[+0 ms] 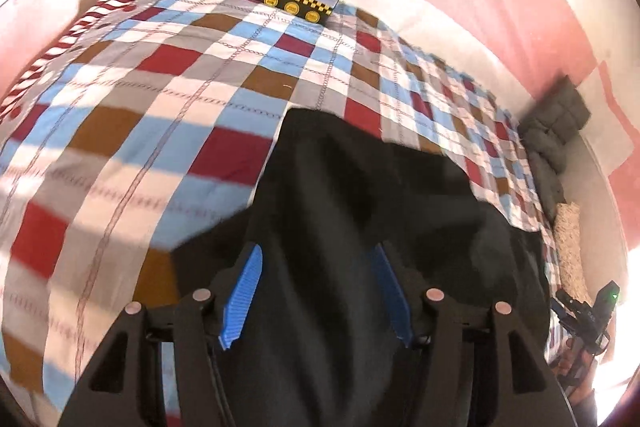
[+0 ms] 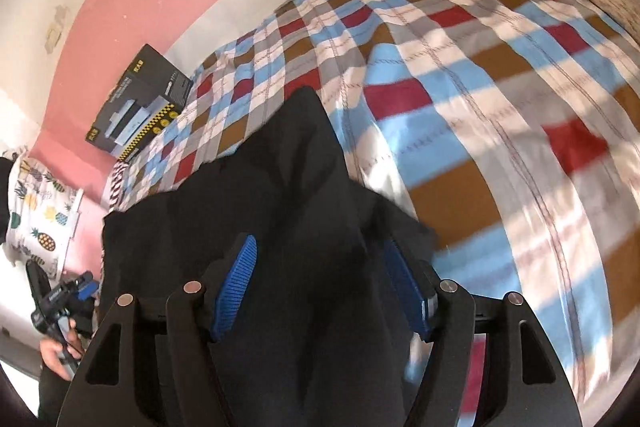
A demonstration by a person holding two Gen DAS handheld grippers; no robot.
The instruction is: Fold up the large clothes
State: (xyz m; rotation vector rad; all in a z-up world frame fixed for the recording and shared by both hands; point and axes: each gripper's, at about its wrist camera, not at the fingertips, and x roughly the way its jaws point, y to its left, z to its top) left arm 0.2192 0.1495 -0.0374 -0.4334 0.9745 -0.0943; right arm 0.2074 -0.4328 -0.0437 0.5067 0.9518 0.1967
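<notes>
sunlit, motion-blurred, fisheye-warped edges, corner glare.

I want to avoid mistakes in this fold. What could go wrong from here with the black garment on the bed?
1. Both grippers, left and right, stand open over the black garment; its raised peak may slump and undo the fold.
2. Cloth lies between the blue fingers; pulling away could drag it.
3. The checked bedsheet might wrinkle underneath.

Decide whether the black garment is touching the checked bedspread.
Touching. The left wrist view shows the black garment lying flat on the checked bedspread, its edges meeting the checks.
</notes>
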